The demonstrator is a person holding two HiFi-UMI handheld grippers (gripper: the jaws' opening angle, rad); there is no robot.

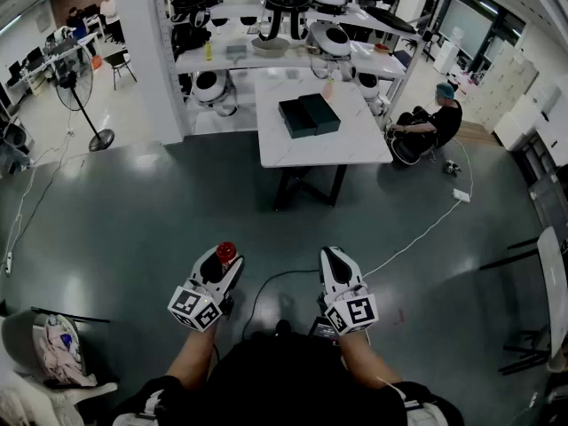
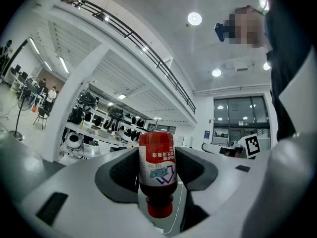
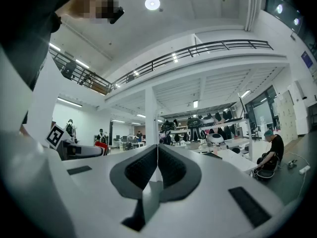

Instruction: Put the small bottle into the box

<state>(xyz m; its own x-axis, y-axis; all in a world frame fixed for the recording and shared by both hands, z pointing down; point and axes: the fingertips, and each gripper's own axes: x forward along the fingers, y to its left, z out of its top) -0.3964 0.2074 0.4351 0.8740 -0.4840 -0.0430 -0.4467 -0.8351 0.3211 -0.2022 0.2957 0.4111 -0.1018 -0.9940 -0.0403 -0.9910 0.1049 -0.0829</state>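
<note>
Head view, with both gripper views. Your left tongs [image 1: 224, 263] are clenched on the small bottle [image 2: 156, 165]: the two dark pads press its sides, one at 9 o'clock of the bottle and one at 3 o'clock. The bottle is red with a white printed label. In the left gripper view its red cap is the lower end, at 6 o'clock of the label. In the head view the red of the bottle shows at the tip of these tongs, above the grey floor [image 1: 133, 229].

Your right tongs [image 1: 330, 256] are closed, pad against pad, and hold nothing. They lie just beside the left tongs, at 3 o'clock of them.

The dark box [image 1: 309, 115] rests on the white table [image 1: 359, 147], at 12 o'clock from you and well apart from both tongs. The bottle is therefore not yet in the box.

A seated person [image 1: 437, 122] is on the floor at 3 o'clock of the table. A standing fan [image 1: 76, 85] is at 10 o'clock from you. A white cable [image 1: 417, 238] crosses the floor at 2 o'clock.
</note>
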